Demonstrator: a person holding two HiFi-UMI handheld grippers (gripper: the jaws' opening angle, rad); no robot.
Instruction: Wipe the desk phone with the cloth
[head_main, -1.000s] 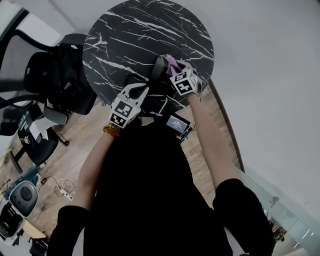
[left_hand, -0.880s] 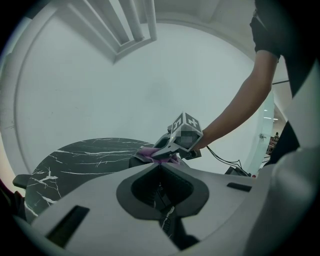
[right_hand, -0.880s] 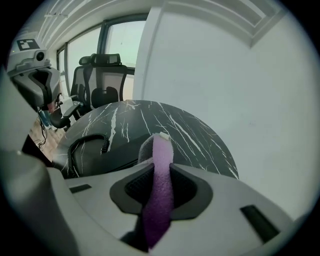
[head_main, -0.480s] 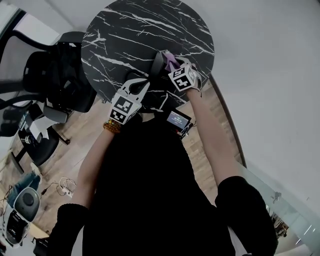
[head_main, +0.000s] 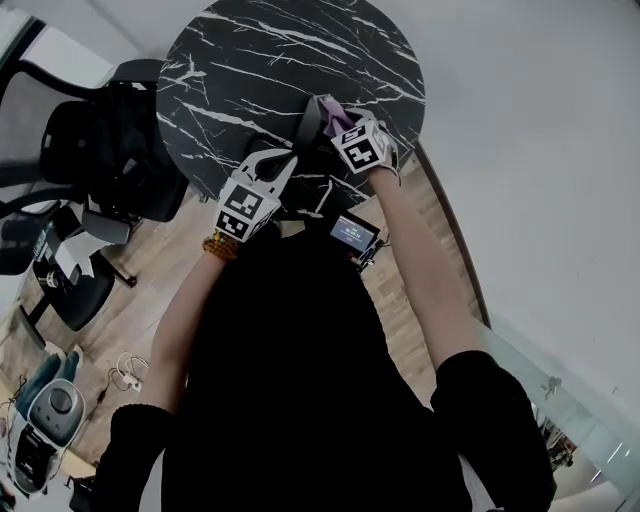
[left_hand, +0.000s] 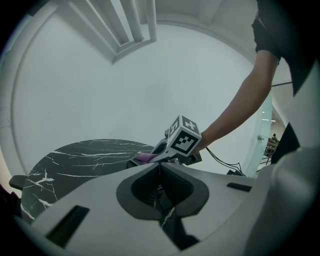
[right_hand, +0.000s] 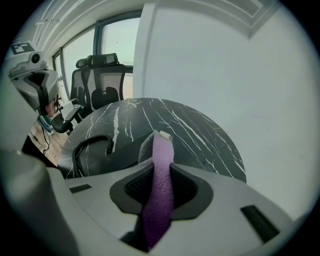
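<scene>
Both grippers have crept a touch farther over the near edge of the table since a second ago, the left one more than the right. My right gripper is pinching the purple cloth, which runs up out of the jaws and drapes over a grey hump just ahead, the top of the desk phone as best I can judge. Its coiled cord lies on the marble to the left. My left gripper sits just beside the phone with its jaws pressed together on nothing. So I reckon I'm in the wiping itself, cloth against the phone. Next I'd want steady downward pressure and a drag along the surface, keeping the pinch firm so the cloth doesn't slip, with the left ready to brace the phone.
</scene>
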